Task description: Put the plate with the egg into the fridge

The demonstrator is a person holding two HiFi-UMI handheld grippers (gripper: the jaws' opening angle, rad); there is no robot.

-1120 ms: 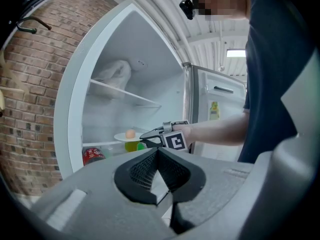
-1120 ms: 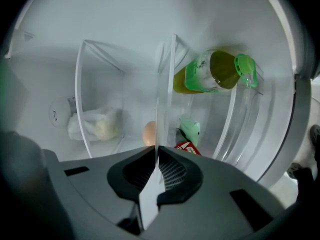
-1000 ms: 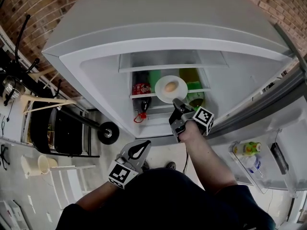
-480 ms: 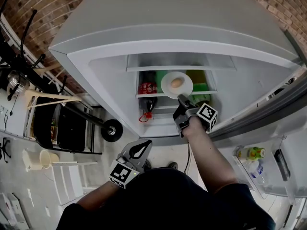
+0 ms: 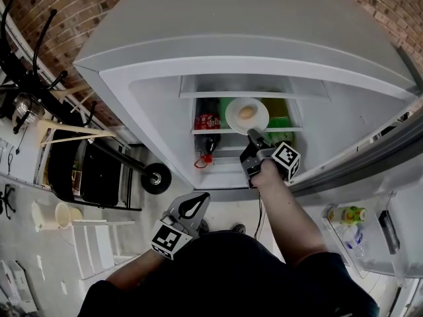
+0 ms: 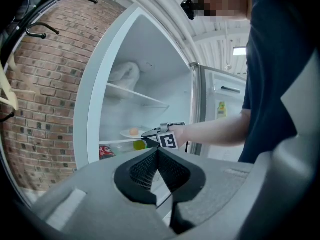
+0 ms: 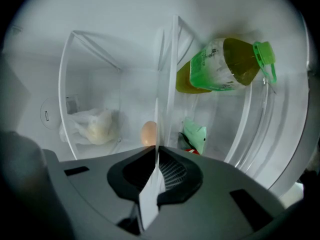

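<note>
Right claw (image 7: 157,159): jaws nearly together, pinching the near rim of the plate (image 7: 150,194), which runs edge-on away from the camera. Egg (image 7: 148,133) rides on the plate just beyond the jaws. Past it: a pale bag (image 7: 95,126) at the back, and a green-capped juice bottle (image 7: 225,66) to the right.

Left claw (image 6: 157,154): jaws closed, nothing between them. It hangs low by the person's waist, well apart from the fridge (image 5: 132,65).

Progress: fridge door is open. From the head view the plate is inside the opening, over the middle shelf (image 5: 198,131), beside a cola bottle (image 5: 207,121). Cannot tell whether the plate's underside touches the shelf. Judged late in the task: what is left is to set it flat, let go, and draw the arm out. Closing the door may follow.

Against a second ago: the plate sits a little deeper over the shelf and the right arm reaches further in. Grip on the rim is unchanged. The left claw has kept its place.
</note>
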